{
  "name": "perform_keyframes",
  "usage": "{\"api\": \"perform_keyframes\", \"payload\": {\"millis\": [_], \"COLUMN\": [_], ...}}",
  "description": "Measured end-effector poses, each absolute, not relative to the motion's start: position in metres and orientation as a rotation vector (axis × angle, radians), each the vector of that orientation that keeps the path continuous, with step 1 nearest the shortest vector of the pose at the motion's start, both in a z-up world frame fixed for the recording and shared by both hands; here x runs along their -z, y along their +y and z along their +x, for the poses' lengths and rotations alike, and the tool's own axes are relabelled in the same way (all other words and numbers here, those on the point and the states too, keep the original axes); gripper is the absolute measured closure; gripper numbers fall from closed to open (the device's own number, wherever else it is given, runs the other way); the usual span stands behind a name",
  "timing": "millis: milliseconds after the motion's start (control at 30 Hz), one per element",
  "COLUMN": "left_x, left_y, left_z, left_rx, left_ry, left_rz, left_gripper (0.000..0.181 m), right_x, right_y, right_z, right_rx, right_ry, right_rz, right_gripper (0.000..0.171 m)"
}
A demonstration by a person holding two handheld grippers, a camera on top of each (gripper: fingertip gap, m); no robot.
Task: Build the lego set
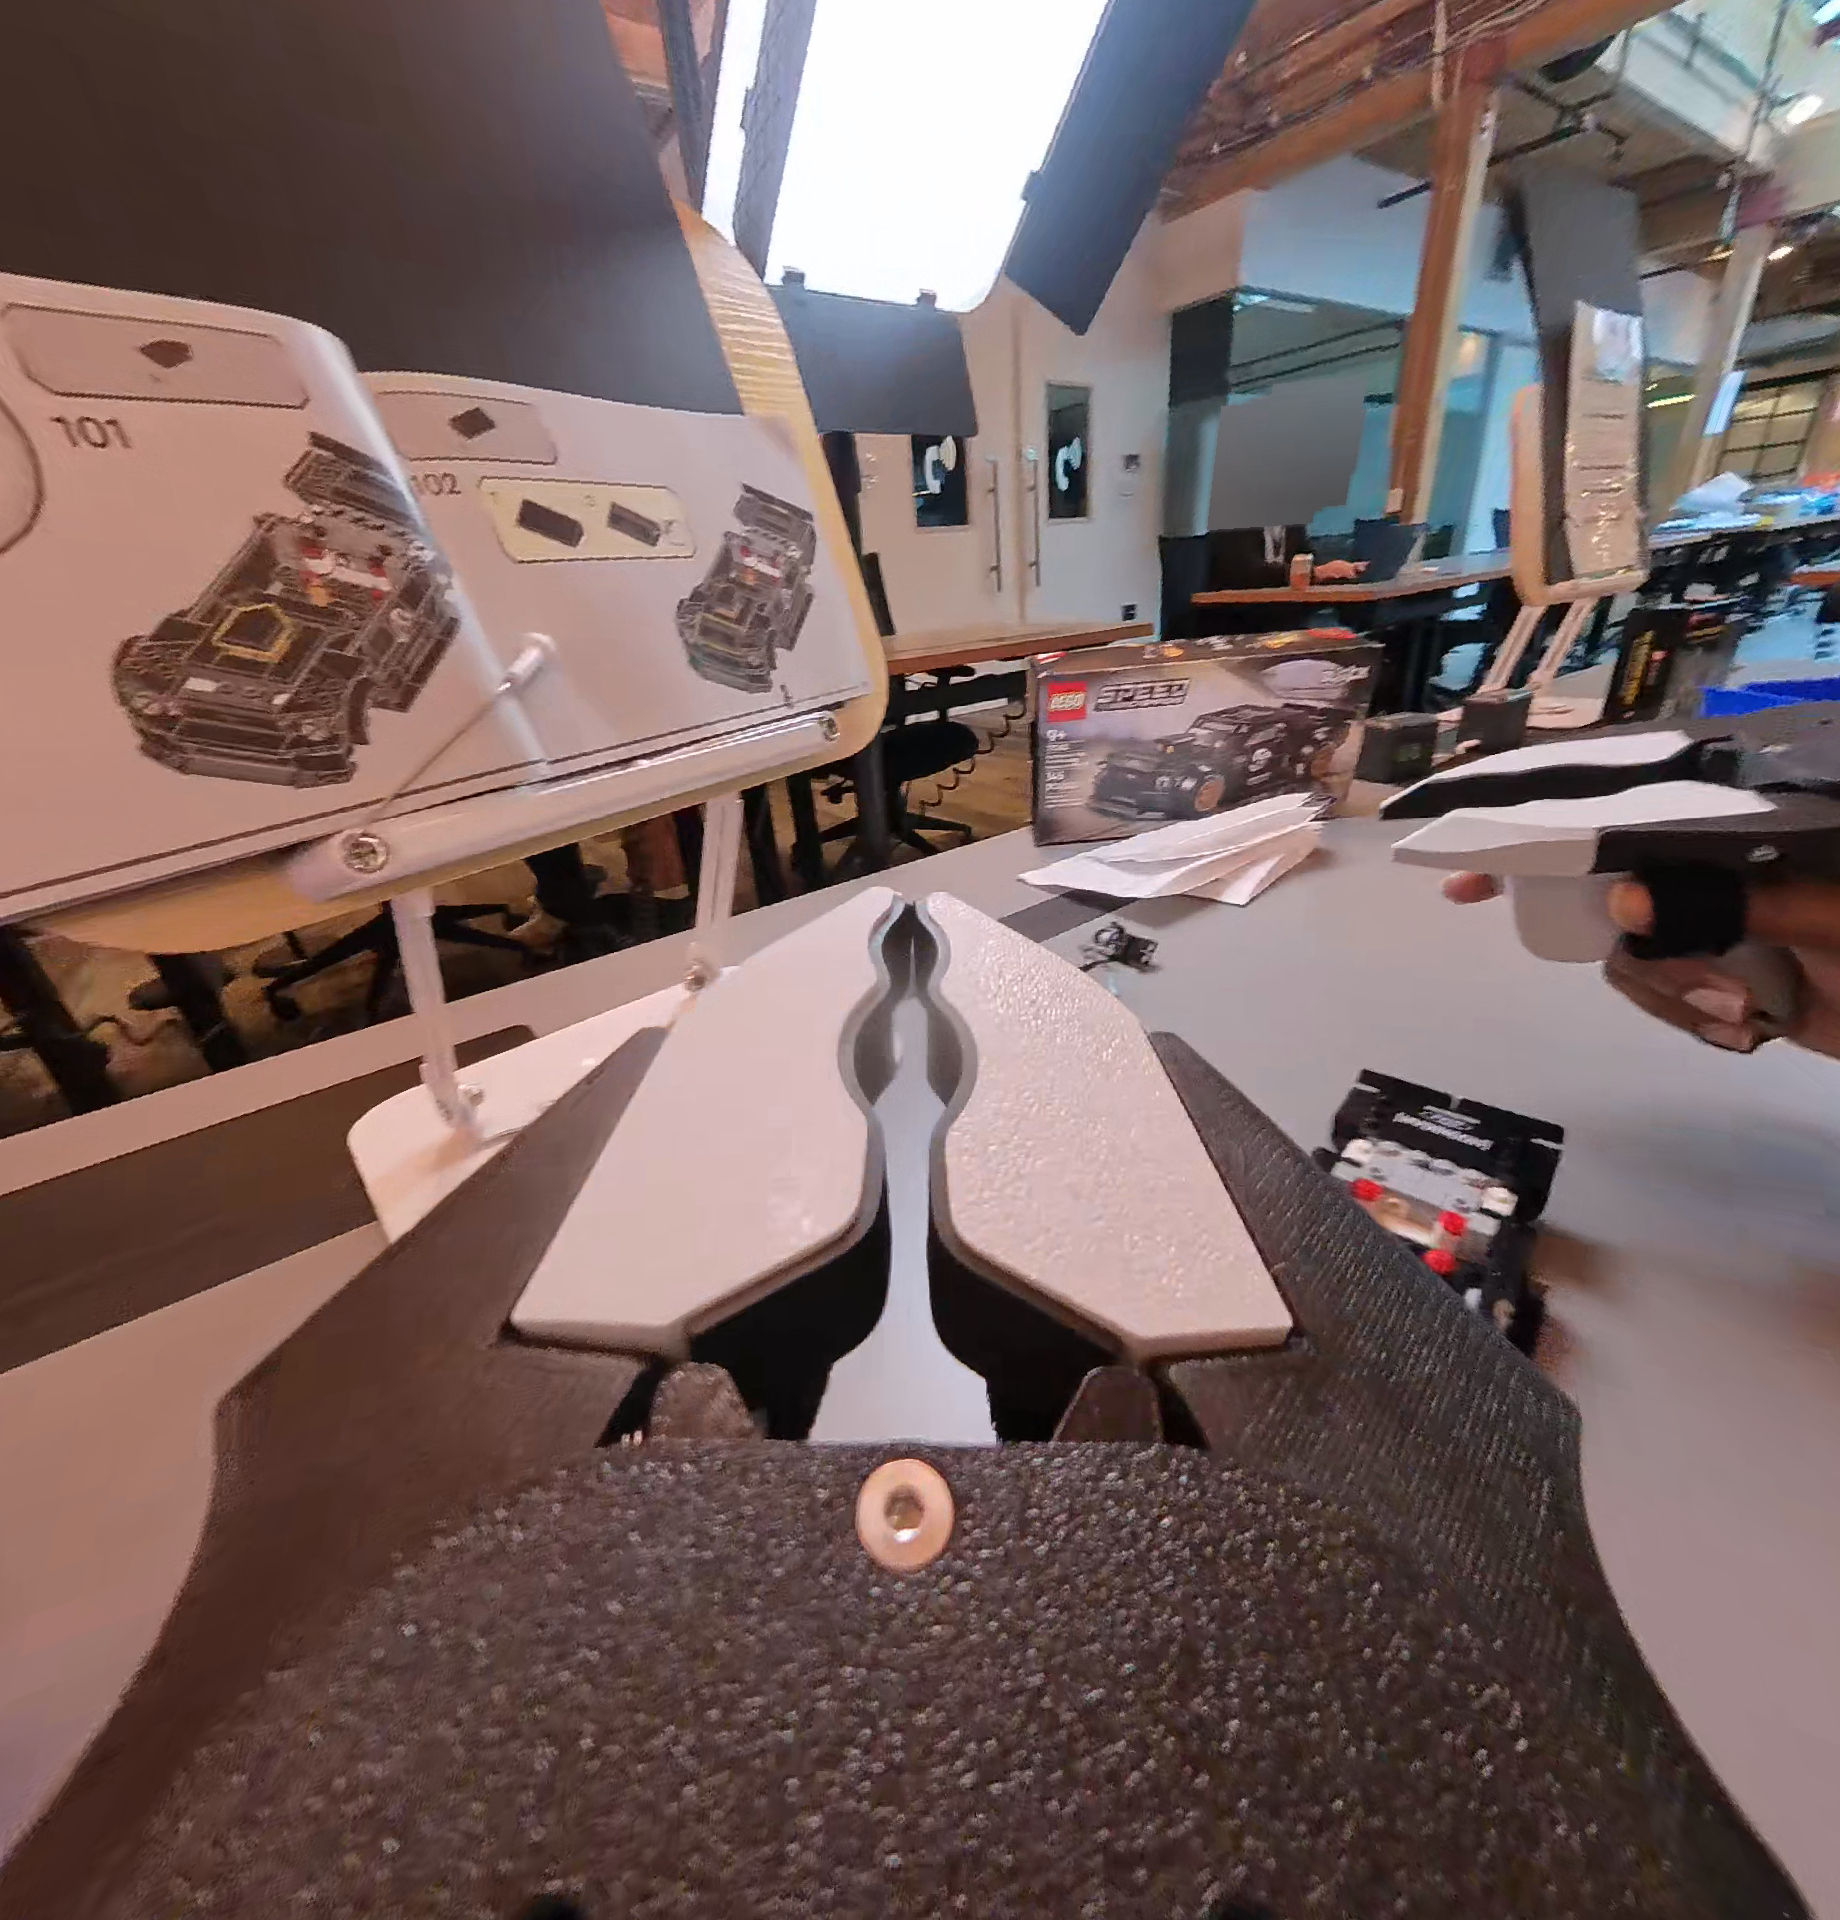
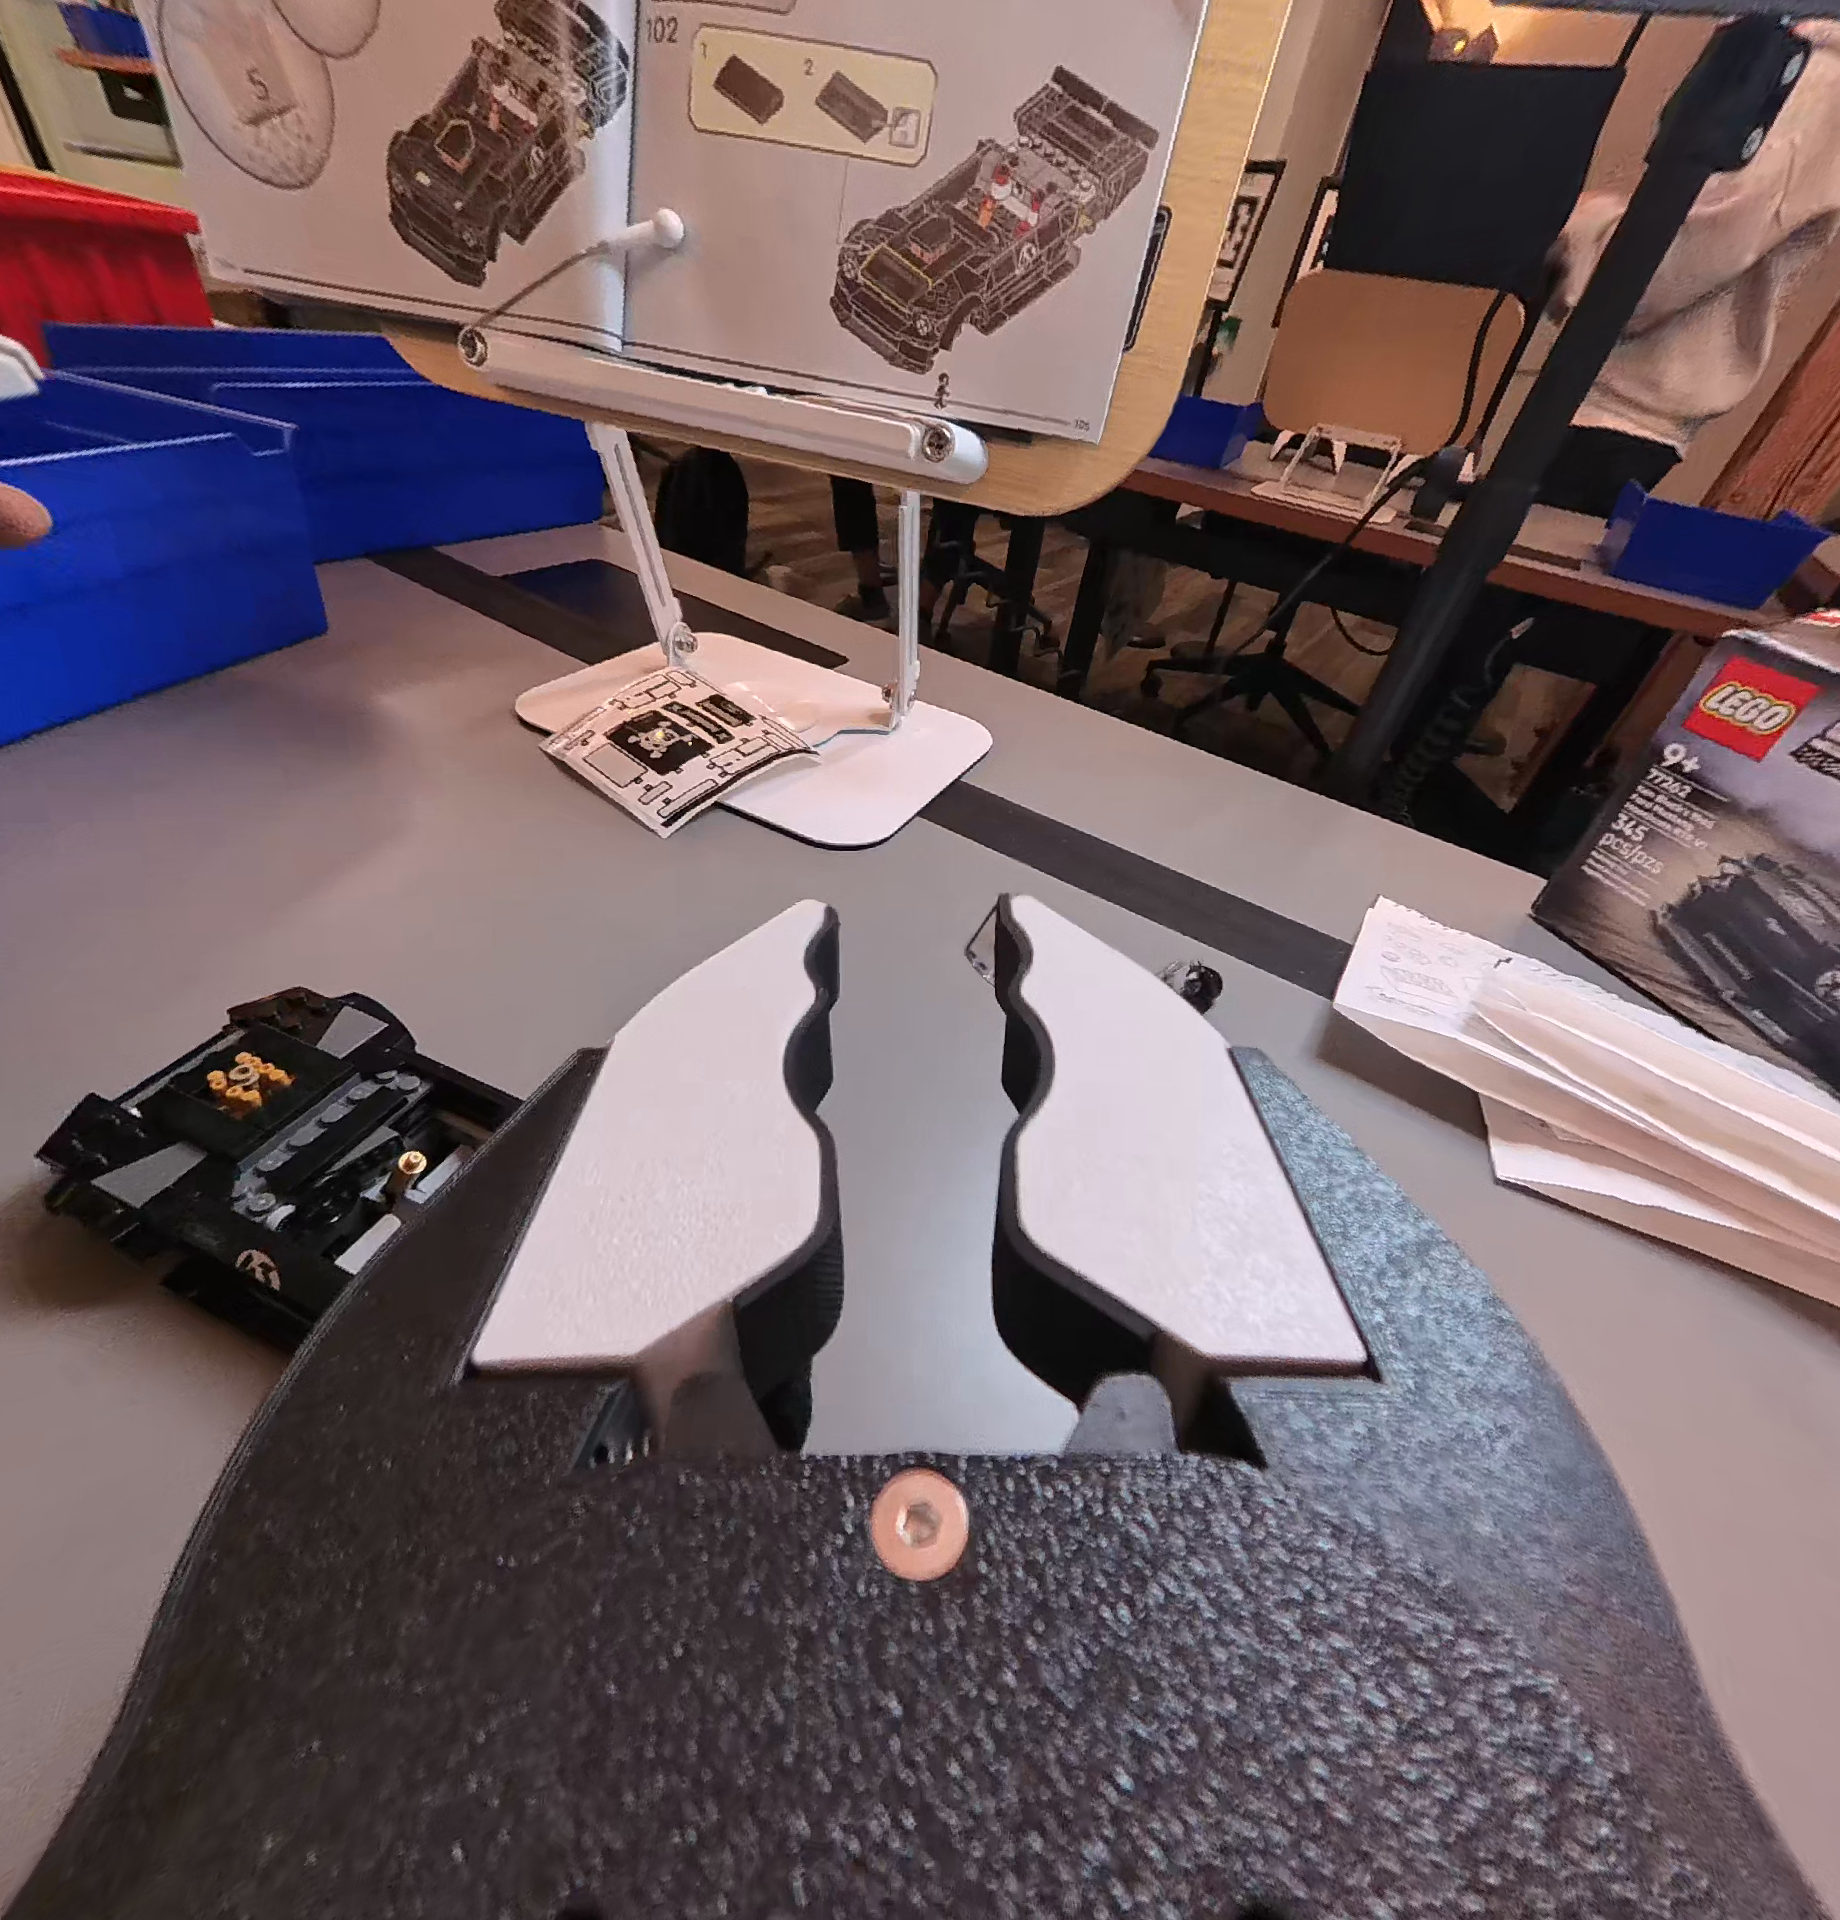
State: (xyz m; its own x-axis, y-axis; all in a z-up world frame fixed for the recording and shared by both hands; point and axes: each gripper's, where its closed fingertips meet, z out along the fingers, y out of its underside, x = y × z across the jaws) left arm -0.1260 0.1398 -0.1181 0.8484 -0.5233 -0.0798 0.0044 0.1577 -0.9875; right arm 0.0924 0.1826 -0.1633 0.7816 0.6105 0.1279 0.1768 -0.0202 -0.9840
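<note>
Both grippers empty: left gripper (image 1: pixel 911 914) clenched, right gripper (image 2: pixel 911 925) released. Your lego car (image 2: pixel 261 1153) sits loose (unbraced); pressing bricks could skid it.

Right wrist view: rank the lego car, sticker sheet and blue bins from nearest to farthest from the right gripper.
1. Lego car, just left of the right gripper.
2. Sticker sheet, ahead on the stand's base.
3. Blue bins, far left.

One car (image 2: pixel 261 1153), perhaps three bins (image 2: pixel 137 582)
</note>
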Motion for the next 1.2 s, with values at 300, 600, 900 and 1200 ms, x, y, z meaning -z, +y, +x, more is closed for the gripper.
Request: {"api": "perform_keyframes", "payload": {"millis": [300,600,900,1200], "left_x": [0.117,0.117,0.116,0.114], "left_y": [0.151,0.154,0.156,0.154], "left_z": [-0.155,-0.165,-0.171,-0.171], "left_rx": [0.242,0.217,0.182,0.242], "left_ry": [0.415,0.36,0.346,0.349], "left_rz": [-1.387,-1.402,-1.399,-1.416], "left_gripper": [0.181,0.181,0.181,0.181], "right_x": [0.156,0.15,0.155,0.152], "right_y": [0.181,0.171,0.172,0.173], "right_z": [0.099,0.089,0.086,0.09], "right_rx": [-0.367,-0.343,-0.327,-0.353], "right_ry": [-0.617,-0.679,-0.703,-0.668], "right_rz": [-1.531,-1.483,-1.475,-1.477], "right_gripper": [0.171,0.171,0.171,0.171]}}
